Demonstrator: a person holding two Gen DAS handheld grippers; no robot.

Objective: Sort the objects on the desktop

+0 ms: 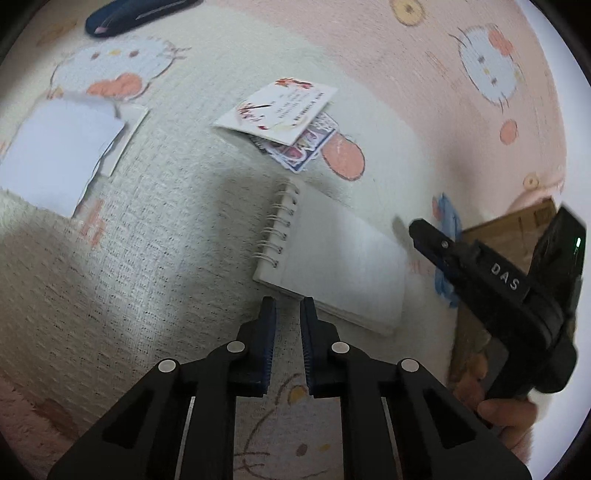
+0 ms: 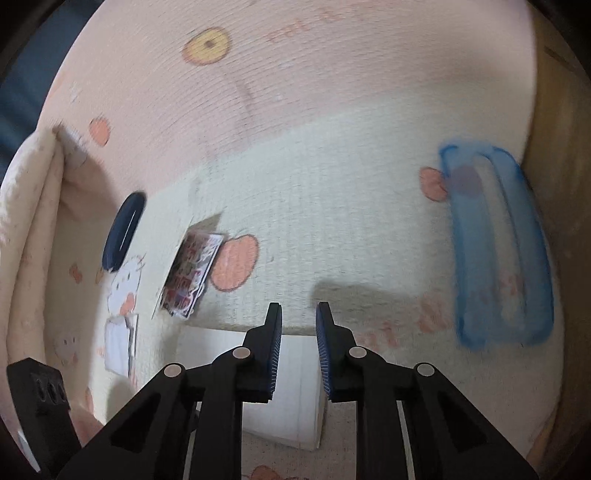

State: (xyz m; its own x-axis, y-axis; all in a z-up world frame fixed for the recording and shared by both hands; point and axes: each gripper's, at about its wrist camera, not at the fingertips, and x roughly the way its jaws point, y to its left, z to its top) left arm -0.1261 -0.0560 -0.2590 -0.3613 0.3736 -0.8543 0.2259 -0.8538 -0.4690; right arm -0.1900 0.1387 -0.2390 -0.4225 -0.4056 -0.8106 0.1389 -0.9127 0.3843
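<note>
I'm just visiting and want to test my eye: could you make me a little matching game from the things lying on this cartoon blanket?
Things:
1. spiral notebook
2. pencil case
3. sticker pack
4. clear tray

Descriptions:
A. dark navy, with a zip
B. blue-rimmed, see-through
C. plain white cover
D. partly under a flowered card

Pairs: 1-C, 2-A, 3-D, 4-B

We cannot read the print on the card [image 1: 277,108] hiding most of the stickers [image 1: 303,146]; motion blur smears the blue tray [image 2: 496,245].
</note>
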